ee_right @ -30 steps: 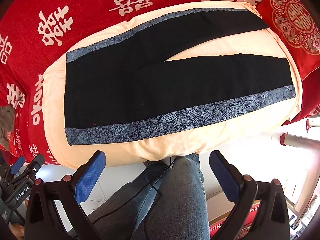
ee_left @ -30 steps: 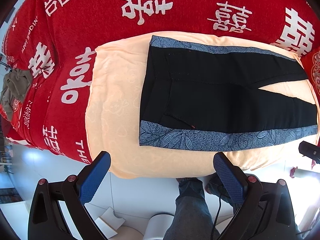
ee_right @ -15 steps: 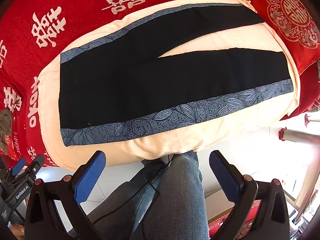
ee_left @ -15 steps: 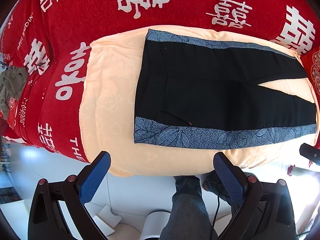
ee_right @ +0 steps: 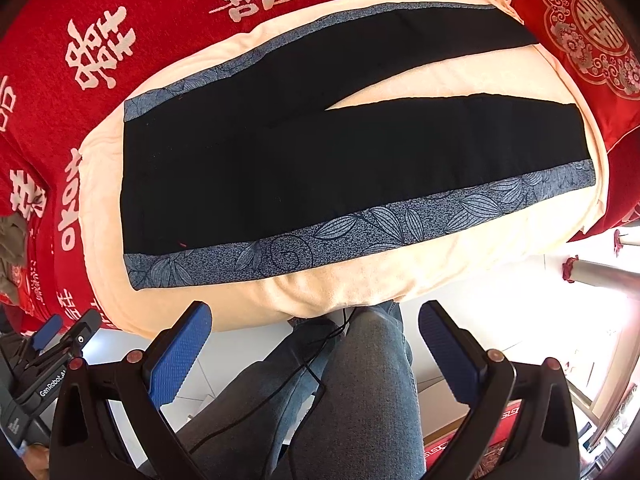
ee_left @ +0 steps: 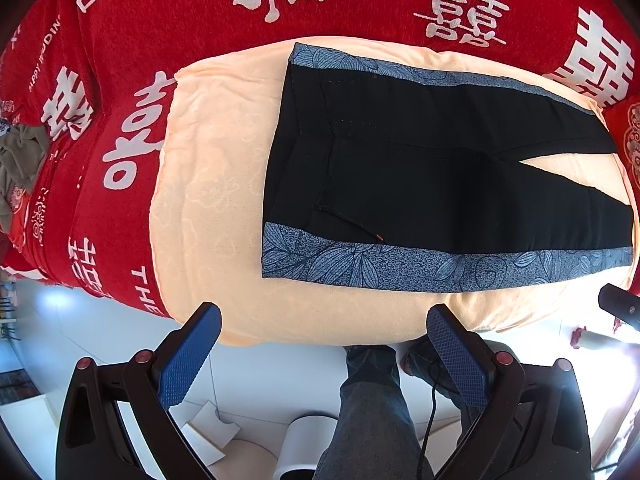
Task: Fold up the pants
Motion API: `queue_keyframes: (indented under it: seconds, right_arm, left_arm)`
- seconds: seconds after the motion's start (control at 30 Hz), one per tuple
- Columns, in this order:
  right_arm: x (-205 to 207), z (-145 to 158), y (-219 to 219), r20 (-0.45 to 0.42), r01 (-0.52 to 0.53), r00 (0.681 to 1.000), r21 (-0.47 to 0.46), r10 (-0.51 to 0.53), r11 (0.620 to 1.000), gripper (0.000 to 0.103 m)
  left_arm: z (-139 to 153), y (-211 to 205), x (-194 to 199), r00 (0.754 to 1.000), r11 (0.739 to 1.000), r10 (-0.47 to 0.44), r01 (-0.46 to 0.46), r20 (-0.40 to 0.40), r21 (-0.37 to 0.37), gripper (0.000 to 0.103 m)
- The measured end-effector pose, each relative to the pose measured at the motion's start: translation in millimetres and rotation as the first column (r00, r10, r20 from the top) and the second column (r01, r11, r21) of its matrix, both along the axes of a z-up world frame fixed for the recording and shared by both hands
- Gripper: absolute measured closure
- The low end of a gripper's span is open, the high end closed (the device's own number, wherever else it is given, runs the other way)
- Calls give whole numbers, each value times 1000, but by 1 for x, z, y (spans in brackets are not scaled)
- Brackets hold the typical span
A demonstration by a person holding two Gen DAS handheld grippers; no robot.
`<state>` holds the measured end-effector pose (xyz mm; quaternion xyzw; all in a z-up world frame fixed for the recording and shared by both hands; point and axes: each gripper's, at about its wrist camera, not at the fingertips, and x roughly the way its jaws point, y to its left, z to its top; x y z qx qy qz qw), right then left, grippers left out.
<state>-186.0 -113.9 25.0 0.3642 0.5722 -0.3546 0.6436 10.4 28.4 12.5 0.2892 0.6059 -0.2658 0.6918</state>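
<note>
Black pants [ee_left: 420, 176] with blue leaf-patterned side stripes lie flat on a peach blanket [ee_left: 216, 184], waistband to the left, legs spread to the right. The right wrist view shows them whole [ee_right: 320, 168]. My left gripper [ee_left: 324, 320] is open and empty, above the blanket's near edge, short of the waist end. My right gripper [ee_right: 314, 316] is open and empty, above the near edge below the near leg's stripe. The left gripper also shows at the lower left of the right wrist view [ee_right: 60, 332].
The blanket [ee_right: 360, 280] lies on a red bedspread [ee_left: 200, 4] with white characters. A red cushion [ee_right: 588, 28] sits at the far right. A grey-green cloth [ee_left: 20, 156] lies at the left edge. The person's jeans-clad legs [ee_right: 360, 380] and a black cable [ee_right: 304, 364] are below the grippers.
Both grippers have moved closer to the bed; the pants sit larger and a little lower in both views. Both stay open. The pants have not moved.
</note>
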Motion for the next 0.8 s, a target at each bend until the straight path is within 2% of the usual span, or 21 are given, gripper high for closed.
queue_keyframes:
  seconds: [0.2,0.37,0.53,0.67,0.7,0.8]
  right_arm:
    - [2,-14,-8,46,22,999,41,-24,999,0]
    - [10,-35,-10,160,5,987,129,-26,992,0]
    - [22,-77,-5,296,-63,955,245,-13,967,0]
    - [30,-125,5,414,-103,908,369,-64,924,0]
    - [31,-137,10,445,-114,892,394,-81,912,3]
    - [35,-176,21,473,-132,873,461,-117,878,49]
  left_arm:
    - [-11,-4,3,1000,1000,-1,1,-17,1,0]
    - [-36,-2,11,997,999,41,-43,-68,-24,0]
    - [-71,5,18,989,994,98,-103,-108,-46,0]
    - [-99,16,25,974,981,154,-171,-167,-91,0]
    - [-105,20,27,967,974,169,-193,-189,-115,0]
    - [-119,31,29,952,956,187,-233,-242,-177,0]
